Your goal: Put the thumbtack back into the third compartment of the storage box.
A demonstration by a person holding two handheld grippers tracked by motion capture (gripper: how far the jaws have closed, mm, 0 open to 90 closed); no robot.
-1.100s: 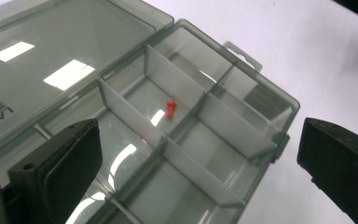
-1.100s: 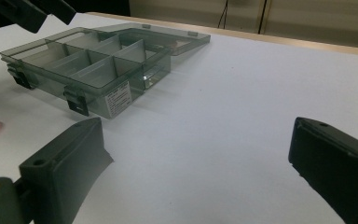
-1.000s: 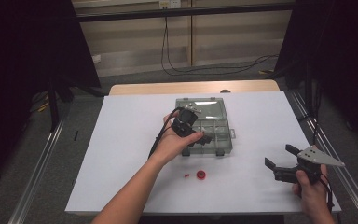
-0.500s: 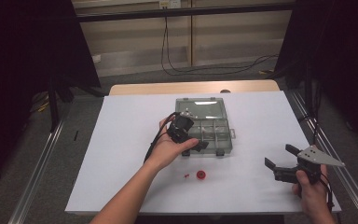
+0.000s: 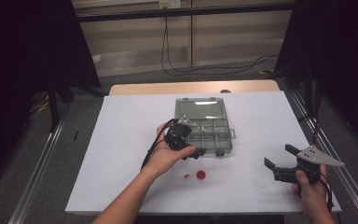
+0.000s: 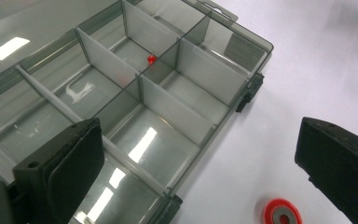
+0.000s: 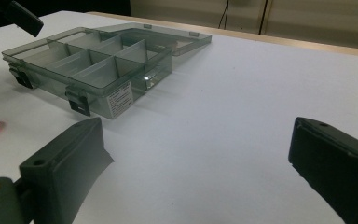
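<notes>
One organizer box [image 5: 210, 128], one red ring [image 5: 200, 175] (two tiny red bits [image 5: 186, 176]).

A white rectangular tabletop [image 5: 121, 140] stands on grey carpeted floor [image 5: 37, 154], before a beige panelled wall [image 5: 233, 32] with black hanging cables [image 5: 168, 46].

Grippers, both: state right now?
Left gripper: open, holding nothing, jaws over the near edge of the clear grey plastic compartment box.
Right gripper: open, holding nothing, jaws over the bare white table.
</notes>
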